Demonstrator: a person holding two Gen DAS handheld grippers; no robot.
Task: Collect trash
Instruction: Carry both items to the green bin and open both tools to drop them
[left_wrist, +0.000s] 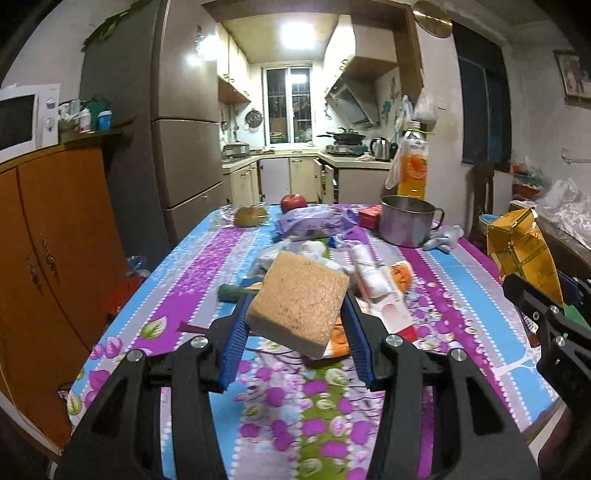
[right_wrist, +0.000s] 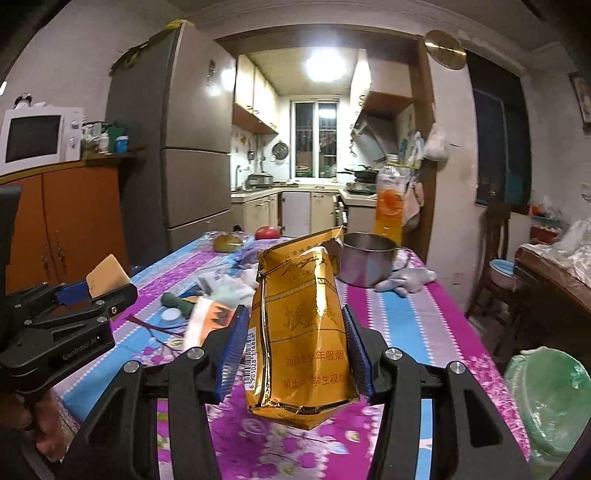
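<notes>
My left gripper (left_wrist: 295, 317) is shut on a tan sponge block (left_wrist: 299, 308), held tilted above the flowered tablecloth (left_wrist: 207, 266). In the right wrist view the same sponge (right_wrist: 107, 275) shows at the far left between the left gripper's blue pads. My right gripper (right_wrist: 293, 328) is shut on a crumpled gold cigarette carton (right_wrist: 299, 325), lifted off the table. That carton (left_wrist: 524, 251) also shows at the right edge of the left wrist view. A heap of wrappers and white tissue (left_wrist: 365, 273) lies mid-table.
Farther back stand a steel pot (left_wrist: 406, 221), an orange drink bottle (left_wrist: 413, 166), a red apple (left_wrist: 293, 202) and a purple packet (left_wrist: 314, 221). A green-lined bin (right_wrist: 546, 398) sits at the lower right. An orange cabinet (left_wrist: 55, 240) and a fridge (left_wrist: 184, 147) stand to the left.
</notes>
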